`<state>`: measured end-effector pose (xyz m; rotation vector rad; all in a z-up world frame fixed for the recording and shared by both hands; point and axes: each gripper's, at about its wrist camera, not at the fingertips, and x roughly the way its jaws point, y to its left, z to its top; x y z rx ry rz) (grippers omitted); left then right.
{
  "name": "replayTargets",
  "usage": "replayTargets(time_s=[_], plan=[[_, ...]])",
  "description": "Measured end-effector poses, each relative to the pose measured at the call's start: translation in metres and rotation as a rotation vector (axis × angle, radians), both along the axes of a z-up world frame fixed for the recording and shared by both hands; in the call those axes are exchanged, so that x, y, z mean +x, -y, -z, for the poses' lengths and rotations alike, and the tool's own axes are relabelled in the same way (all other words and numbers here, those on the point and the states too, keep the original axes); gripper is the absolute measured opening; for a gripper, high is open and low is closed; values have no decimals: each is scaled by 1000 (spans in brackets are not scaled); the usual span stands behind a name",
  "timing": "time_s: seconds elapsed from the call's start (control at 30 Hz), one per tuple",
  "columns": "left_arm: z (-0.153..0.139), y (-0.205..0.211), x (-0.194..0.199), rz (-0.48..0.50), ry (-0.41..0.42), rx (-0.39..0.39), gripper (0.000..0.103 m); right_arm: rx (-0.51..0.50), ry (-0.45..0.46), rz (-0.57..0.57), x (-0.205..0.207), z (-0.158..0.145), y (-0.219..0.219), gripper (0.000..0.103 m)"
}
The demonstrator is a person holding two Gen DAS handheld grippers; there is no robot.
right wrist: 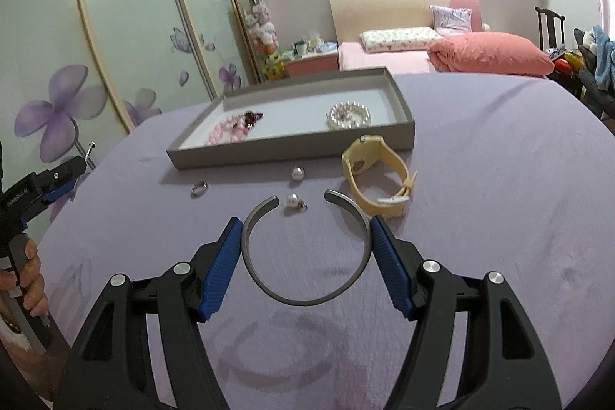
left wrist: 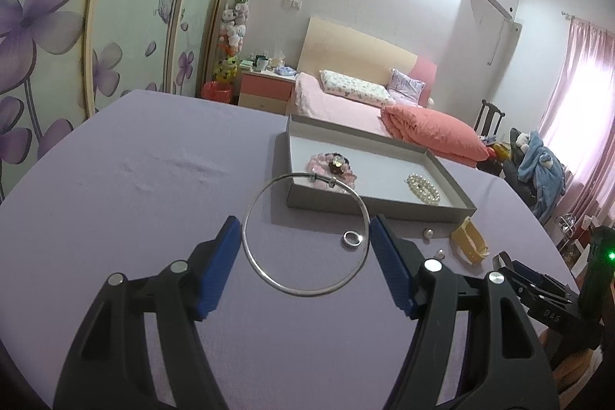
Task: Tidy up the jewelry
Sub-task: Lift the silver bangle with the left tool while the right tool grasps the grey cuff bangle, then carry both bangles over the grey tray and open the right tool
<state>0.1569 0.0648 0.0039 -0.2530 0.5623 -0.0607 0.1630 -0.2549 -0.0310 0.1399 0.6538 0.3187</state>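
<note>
My left gripper (left wrist: 305,218) is shut on a thin silver bangle (left wrist: 303,293), its blue pads pressing both sides of the hoop above the purple table. My right gripper (right wrist: 306,219) is shut on a grey open cuff bracelet (right wrist: 303,301), held clear of the cloth with its shadow below. Ahead lies a grey tray (right wrist: 288,150) holding a pink bead bracelet (right wrist: 226,133) and a pearl bracelet (right wrist: 349,116). On the cloth in front of the tray lie a yellow watch (right wrist: 369,175), a small silver ring (right wrist: 199,188) and two pearl earrings (right wrist: 293,200).
The table is round with a purple cloth (left wrist: 134,179). A person's hand (right wrist: 30,271) grips the left tool at the left edge of the right wrist view. Behind the table are a pink bed (left wrist: 346,102), wardrobe doors (left wrist: 57,45) and a chair (left wrist: 488,118).
</note>
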Motion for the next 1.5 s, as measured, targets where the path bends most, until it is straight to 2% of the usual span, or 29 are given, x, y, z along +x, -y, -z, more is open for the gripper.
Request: replayTargets(time_s=[0.37, 0.67, 0.9, 1.07, 1.23, 1.5], plan=[[-15, 8, -5, 19, 51, 3, 67, 12, 71, 17, 0, -19, 5, 67], [-34, 16, 5, 13, 134, 29, 67, 4, 217, 88, 12, -57, 10, 67], [-53, 38, 37, 16, 228, 64, 68, 8, 333, 111, 42, -82, 5, 67], [-57, 51, 67, 5, 257, 99, 68, 8, 391, 108, 63, -92, -3, 67], [-54, 61, 97, -3, 257, 111, 68, 25, 398, 114, 86, -88, -4, 67], [-37, 67, 139, -4, 213, 117, 68, 40, 309, 109, 128, -62, -8, 67]])
